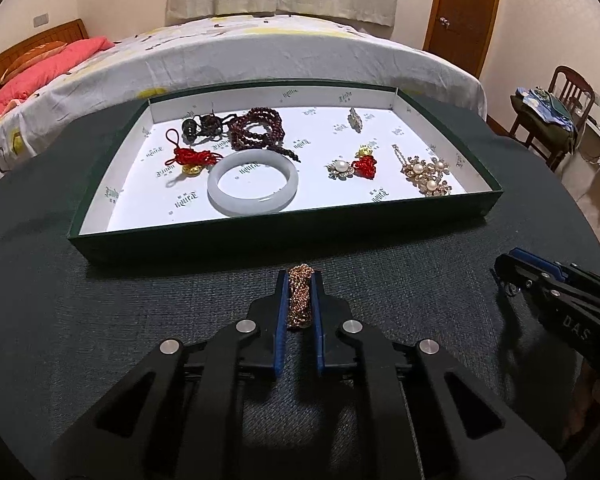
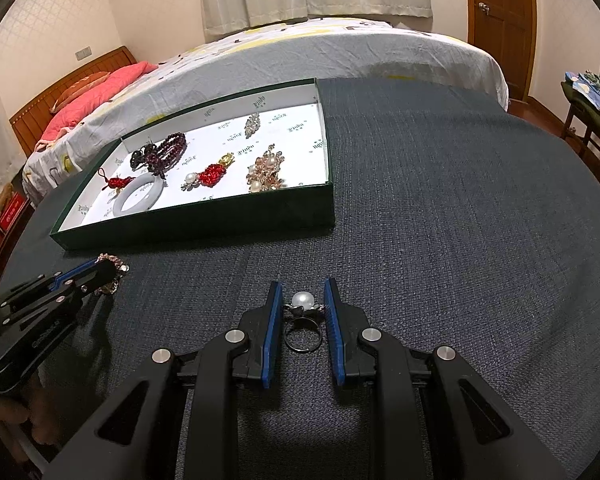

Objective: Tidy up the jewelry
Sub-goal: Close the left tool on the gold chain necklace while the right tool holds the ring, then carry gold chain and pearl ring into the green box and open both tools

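Observation:
A green-walled tray (image 1: 260,236) (image 2: 204,222) with a white floor lies on the dark cloth and holds a pale jade bangle (image 1: 253,188), a dark red bead string (image 1: 256,128), red knot charms, and pearl brooches (image 1: 426,174). My left gripper (image 1: 300,280) is shut on a gold-coloured chain bracelet (image 1: 299,300), low over the cloth in front of the tray; it also shows in the right wrist view (image 2: 100,270). My right gripper (image 2: 302,286) is open around a pearl ring (image 2: 303,312) that lies on the cloth between its fingers.
The dark cloth-covered table (image 2: 440,200) stretches to the right of the tray. A bed (image 1: 260,52) stands right behind the table. A wooden chair with cloths (image 1: 556,108) is at the far right, a door (image 1: 464,8) beyond.

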A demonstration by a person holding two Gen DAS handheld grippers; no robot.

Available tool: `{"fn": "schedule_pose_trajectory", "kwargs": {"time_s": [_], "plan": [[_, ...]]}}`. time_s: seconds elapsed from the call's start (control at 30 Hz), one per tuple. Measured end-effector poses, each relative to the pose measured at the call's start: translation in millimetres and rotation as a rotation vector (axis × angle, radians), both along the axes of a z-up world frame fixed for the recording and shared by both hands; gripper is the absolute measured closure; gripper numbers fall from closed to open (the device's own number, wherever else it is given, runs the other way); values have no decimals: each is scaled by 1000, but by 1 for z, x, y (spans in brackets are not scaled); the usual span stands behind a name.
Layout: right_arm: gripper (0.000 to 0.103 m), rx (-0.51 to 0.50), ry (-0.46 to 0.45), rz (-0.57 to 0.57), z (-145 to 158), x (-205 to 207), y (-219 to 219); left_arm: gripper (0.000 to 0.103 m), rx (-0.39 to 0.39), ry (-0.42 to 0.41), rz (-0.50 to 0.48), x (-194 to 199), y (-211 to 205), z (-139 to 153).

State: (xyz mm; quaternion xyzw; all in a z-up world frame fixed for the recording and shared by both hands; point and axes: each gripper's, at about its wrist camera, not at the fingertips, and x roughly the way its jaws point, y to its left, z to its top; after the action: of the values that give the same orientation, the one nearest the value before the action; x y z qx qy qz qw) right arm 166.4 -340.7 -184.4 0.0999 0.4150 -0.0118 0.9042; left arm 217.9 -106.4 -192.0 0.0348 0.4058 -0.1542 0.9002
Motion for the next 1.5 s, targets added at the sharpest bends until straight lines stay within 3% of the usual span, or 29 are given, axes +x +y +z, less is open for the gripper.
{"fn": "schedule_pose_trajectory", "kwargs": {"time_s": [0.43, 1.5], "plan": [[81, 6, -28, 3, 10, -1, 1, 93, -35, -52, 15, -11, 15, 25], [81, -8, -192, 39, 79, 2, 13, 93, -92, -237, 53, -16, 41, 107]]}}
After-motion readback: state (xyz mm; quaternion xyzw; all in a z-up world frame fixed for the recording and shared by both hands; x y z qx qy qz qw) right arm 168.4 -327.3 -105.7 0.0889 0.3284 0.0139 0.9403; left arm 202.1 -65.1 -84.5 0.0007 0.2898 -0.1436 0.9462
